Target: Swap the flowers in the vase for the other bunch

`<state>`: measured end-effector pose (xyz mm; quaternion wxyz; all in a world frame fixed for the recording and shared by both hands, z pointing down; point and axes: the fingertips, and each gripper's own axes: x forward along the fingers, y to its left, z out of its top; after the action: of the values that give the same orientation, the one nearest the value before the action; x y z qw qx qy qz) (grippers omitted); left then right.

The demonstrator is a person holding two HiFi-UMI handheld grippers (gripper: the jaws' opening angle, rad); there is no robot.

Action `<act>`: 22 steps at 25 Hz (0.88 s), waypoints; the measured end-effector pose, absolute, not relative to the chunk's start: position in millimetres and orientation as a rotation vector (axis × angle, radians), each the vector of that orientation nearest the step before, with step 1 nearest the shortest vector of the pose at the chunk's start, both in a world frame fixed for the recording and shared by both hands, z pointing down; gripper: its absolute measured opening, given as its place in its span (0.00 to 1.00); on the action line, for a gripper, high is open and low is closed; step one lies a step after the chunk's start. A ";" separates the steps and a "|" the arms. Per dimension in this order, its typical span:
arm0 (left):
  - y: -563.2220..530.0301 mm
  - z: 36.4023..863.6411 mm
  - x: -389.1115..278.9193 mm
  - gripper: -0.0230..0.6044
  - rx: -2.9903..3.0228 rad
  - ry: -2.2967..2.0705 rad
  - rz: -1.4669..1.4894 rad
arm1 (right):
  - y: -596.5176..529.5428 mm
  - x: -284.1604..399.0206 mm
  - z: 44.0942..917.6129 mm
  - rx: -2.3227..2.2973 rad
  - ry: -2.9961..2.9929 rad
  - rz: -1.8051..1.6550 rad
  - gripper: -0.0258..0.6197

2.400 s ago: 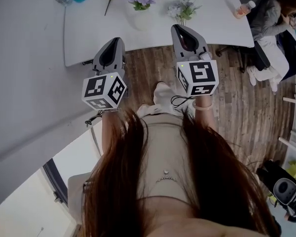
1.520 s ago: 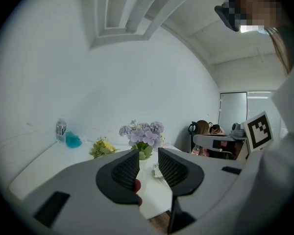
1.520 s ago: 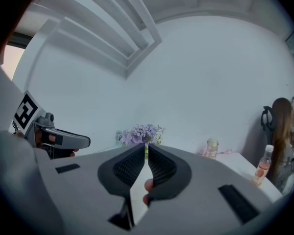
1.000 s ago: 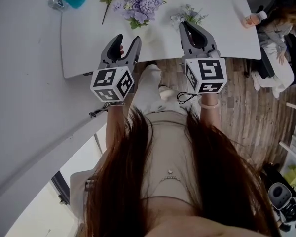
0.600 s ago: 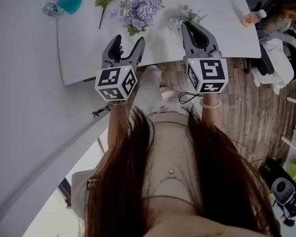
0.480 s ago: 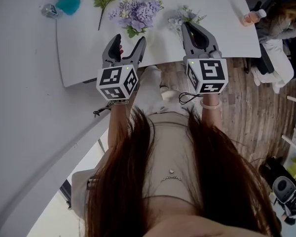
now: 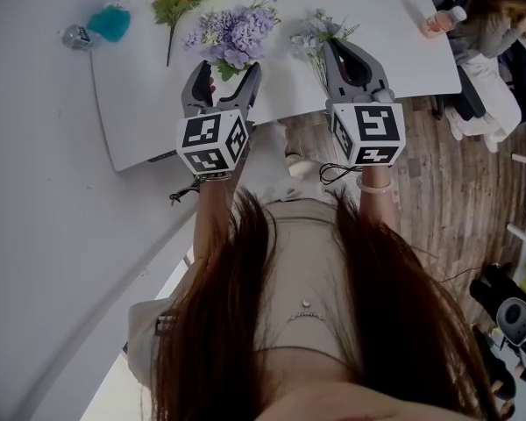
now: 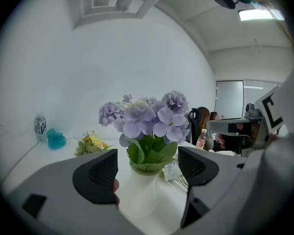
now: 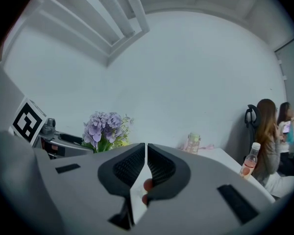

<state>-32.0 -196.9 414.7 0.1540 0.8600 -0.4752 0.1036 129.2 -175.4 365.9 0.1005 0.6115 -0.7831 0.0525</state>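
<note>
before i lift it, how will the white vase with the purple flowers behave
Probably top-heavy: the purple flowers spread wider than the white vase, so it may tip if pushed high. Its smooth wall could be slippery. It looks rigid, possibly ceramic, so likely fragile.

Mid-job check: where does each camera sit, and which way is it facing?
Head view: on the person's head, looking steeply down at the white table; shows hair, torso, left tool and right tool.
Left gripper view: on the left tool, facing the vase of purple flowers; its jaws, just opened, frame the vase untouched.
Right gripper view: on the right tool, facing the wall; its jaws shut, empty.
Shared: all three show the purple flowers.
</note>
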 end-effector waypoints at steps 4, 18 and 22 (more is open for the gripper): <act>-205.2 418.9 -27.3 0.64 2.481 -1.352 0.317 | -176.1 136.6 367.2 1.840 -2.286 0.164 0.09; -220.9 415.9 -17.4 0.64 2.519 -1.350 0.259 | -170.6 154.0 368.5 1.896 -2.209 0.163 0.09; -219.3 416.3 -18.6 0.55 2.530 -1.380 0.268 | -167.2 155.6 368.9 1.899 -2.200 0.156 0.09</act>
<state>-18.6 -219.3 416.3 0.1232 0.8675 -0.4730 0.0920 155.6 -167.2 368.9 0.1150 0.6482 -0.7509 0.0534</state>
